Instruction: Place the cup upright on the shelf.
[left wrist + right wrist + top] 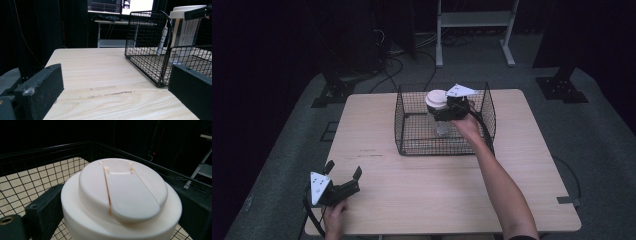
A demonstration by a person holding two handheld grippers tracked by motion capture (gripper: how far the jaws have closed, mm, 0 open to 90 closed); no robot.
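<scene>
Room: dark, with metal stands, cables and a lit screen behind; grey floor.
Table (422,200): pale wood, bare apart from the items below; a faint scuff mark runs across the middle.
Basket (412,145): black wire, open-topped, standing on the far half of the table. It holds one item, the jar; the rest of its mesh floor shows bare.
Jar (437,100): clear ribbed body with a wide white flip-top lid (122,192), upright, inside the basket toward its far side. Whether its base rests on the mesh or hangs just above it cannot be told.
Right gripper (447,111): reaching over the basket's near wall, jaws clamped on the jar just under the lid, one on each side.
Left gripper (343,178): resting low at the near left corner of the table, jaws wide apart, nothing between them; well apart from the basket.
Risk, grip: the hold sits high on a smooth, rounded lid edge; a tilt of the hand could let the jar slip and fall onto the mesh.
Risk, clearance: the forearm and trailing cable cross the basket rim; a snag there could drag or tip the basket, which nothing holds down.
</scene>
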